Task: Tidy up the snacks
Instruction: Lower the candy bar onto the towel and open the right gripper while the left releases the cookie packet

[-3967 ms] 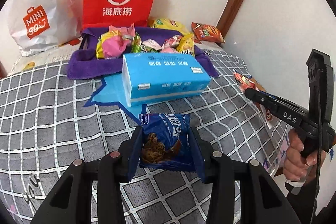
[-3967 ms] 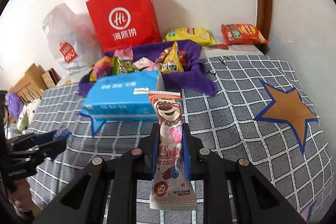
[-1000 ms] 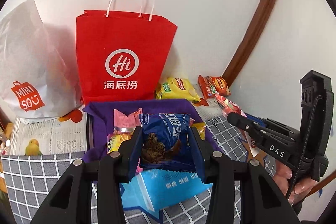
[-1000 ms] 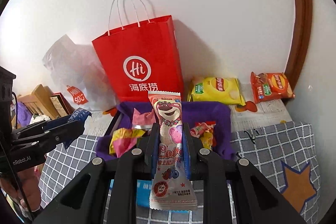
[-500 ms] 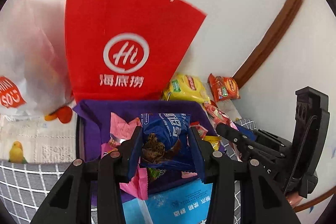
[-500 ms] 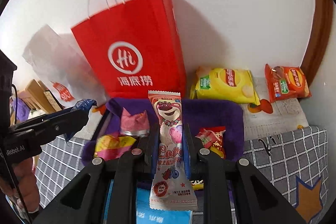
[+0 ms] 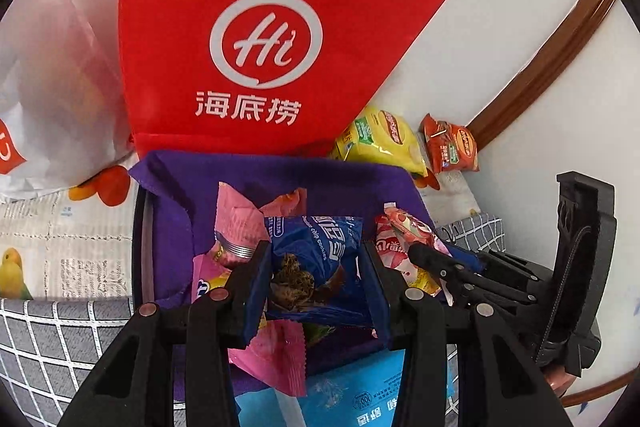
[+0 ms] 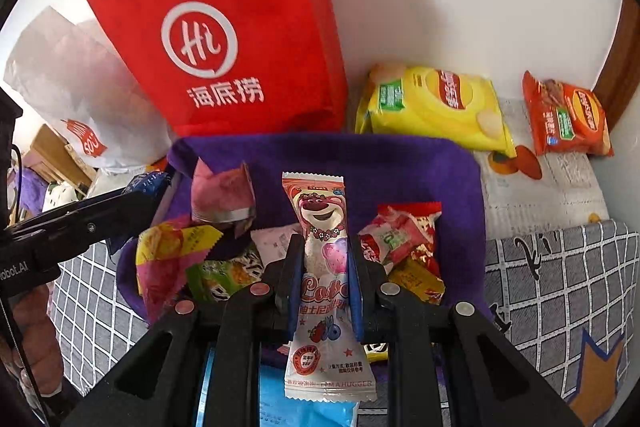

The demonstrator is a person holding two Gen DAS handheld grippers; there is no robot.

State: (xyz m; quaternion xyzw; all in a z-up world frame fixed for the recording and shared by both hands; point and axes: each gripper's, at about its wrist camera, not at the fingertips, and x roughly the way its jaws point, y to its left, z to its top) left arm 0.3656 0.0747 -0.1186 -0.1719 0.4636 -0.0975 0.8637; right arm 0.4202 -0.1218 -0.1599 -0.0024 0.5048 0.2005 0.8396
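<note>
My left gripper (image 7: pixel 316 267) is shut on a blue cookie packet (image 7: pixel 320 267) and holds it over the purple cloth-lined tray (image 7: pixel 180 227). My right gripper (image 8: pixel 322 267) is shut on a pink Lotso bear candy packet (image 8: pixel 324 259) over the same tray (image 8: pixel 460 187). The tray holds several snacks: a pink pouch (image 8: pixel 222 195), a yellow-pink packet (image 8: pixel 168 259), a red-pink packet (image 8: pixel 396 235). The right gripper also shows at the right of the left wrist view (image 7: pixel 432 259), and the left gripper at the left of the right wrist view (image 8: pixel 132 203).
A red paper bag (image 8: pixel 224 39) and a white Miniso bag (image 8: pixel 68 95) stand behind the tray against the wall. A yellow chip bag (image 8: pixel 436 107) and an orange chip bag (image 8: pixel 568 119) lie at the back right. A blue tissue pack (image 7: pixel 360 395) lies in front of the tray.
Both grippers have moved forward and down, closer over the purple tray, each still holding its packet. The red bag now fills more of both views.
</note>
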